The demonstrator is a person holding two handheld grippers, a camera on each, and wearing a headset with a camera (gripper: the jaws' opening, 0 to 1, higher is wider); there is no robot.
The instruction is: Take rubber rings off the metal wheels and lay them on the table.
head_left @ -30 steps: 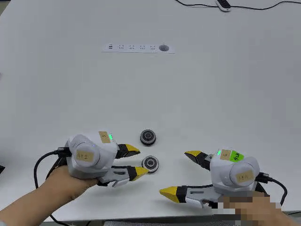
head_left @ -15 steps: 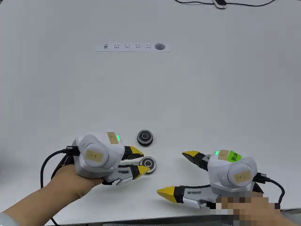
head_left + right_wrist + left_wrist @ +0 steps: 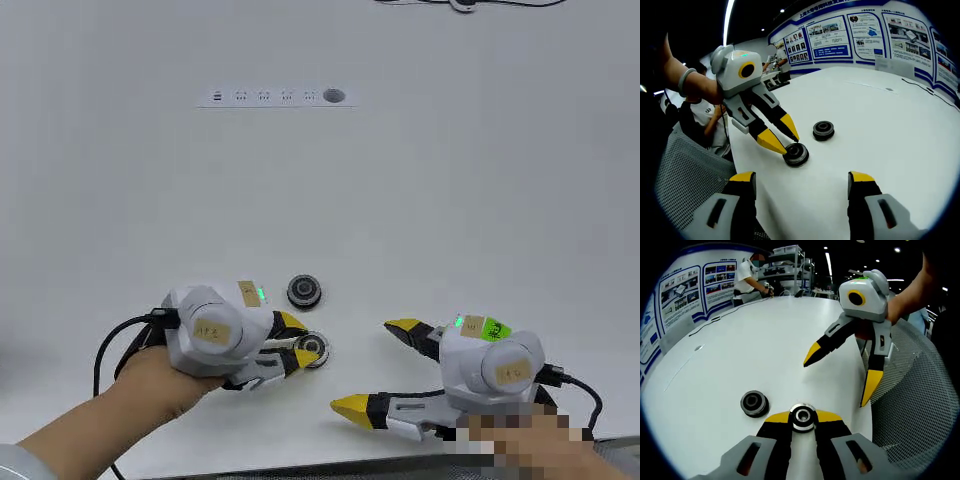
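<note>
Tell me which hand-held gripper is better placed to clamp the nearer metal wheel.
Left. The left hand-held gripper has its yellow tips on both sides of the nearer metal wheel; the right hand-held gripper hangs open, well apart from it.

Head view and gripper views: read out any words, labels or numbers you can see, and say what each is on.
Nothing can be read for certain.
Handwriting on the tan paper stickers of the left gripper: too small.
Print on the green sticker and tan sticker of the right gripper: blurred.
Markings on the long white power strip: too small.
Print on the blue-and-white wall posters: blurred.
</note>
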